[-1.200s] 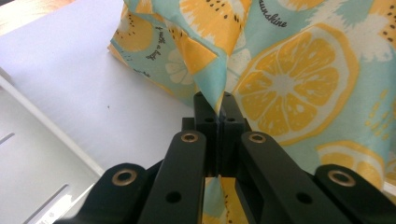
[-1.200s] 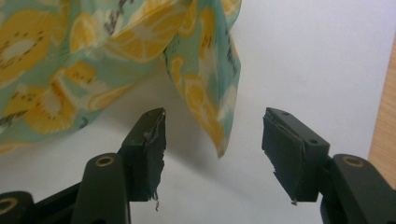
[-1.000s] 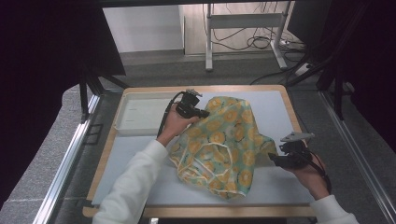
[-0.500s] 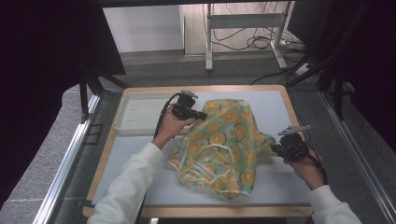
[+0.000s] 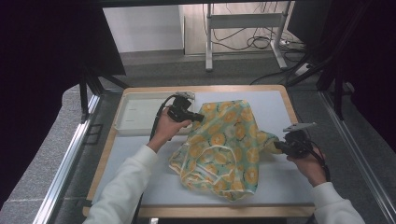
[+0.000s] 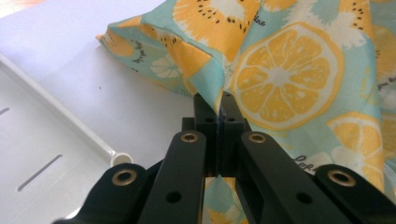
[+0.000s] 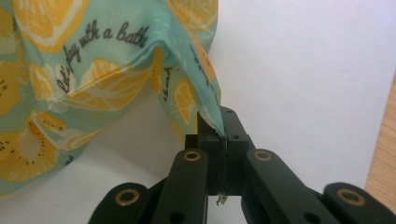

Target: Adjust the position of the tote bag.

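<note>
A teal cloth printed with yellow lemon slices (image 5: 224, 144) lies rumpled on the white table top (image 5: 285, 184). My left gripper (image 5: 200, 117) is at the cloth's far left edge. In the left gripper view its jaws (image 6: 217, 105) are shut, with a fold of the cloth (image 6: 280, 79) pinched between them. My right gripper (image 5: 276, 145) is at the cloth's right side. In the right gripper view its jaws (image 7: 224, 123) are shut on a hemmed corner of the cloth (image 7: 93, 70), which is drawn to a point.
A white shallow tray (image 5: 135, 116) sits at the far left of the table, close to the left gripper, and its rim (image 6: 70, 126) runs beside the cloth. The table's wooden border (image 7: 383, 154) lies just right of the right gripper.
My right gripper has shifted slightly left to the cloth's right corner, which now stretches out to it. The left gripper has kept its hold and place.
</note>
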Demonstrator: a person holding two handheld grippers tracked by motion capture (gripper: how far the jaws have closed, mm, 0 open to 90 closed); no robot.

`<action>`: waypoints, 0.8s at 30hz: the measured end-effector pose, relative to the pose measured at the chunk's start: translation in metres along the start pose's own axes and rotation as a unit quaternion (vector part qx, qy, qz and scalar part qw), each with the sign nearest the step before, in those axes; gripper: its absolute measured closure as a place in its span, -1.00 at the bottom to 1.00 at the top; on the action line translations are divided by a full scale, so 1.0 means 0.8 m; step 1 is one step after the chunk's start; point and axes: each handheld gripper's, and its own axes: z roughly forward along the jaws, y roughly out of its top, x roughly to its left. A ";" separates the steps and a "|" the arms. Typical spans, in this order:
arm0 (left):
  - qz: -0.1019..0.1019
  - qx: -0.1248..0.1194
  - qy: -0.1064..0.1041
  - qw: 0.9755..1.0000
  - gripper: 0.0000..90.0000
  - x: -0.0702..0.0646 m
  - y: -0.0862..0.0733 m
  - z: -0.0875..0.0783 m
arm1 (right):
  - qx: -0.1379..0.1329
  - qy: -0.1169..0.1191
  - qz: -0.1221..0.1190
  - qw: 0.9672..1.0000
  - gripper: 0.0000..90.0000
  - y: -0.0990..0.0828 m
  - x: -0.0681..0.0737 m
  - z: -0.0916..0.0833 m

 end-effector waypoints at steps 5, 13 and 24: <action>0.003 -0.003 -0.009 1.000 0.99 -0.004 -0.004 -0.012 | -0.002 -0.004 0.005 1.000 0.98 0.009 -0.010 -0.001; 0.002 -0.011 -0.030 0.999 0.99 -0.009 -0.018 -0.025 | 0.006 -0.008 0.010 1.000 0.98 0.034 -0.037 0.010; 0.007 -0.017 -0.049 0.999 0.99 -0.027 -0.036 -0.030 | 0.015 -0.014 0.027 0.999 0.98 0.055 -0.063 0.039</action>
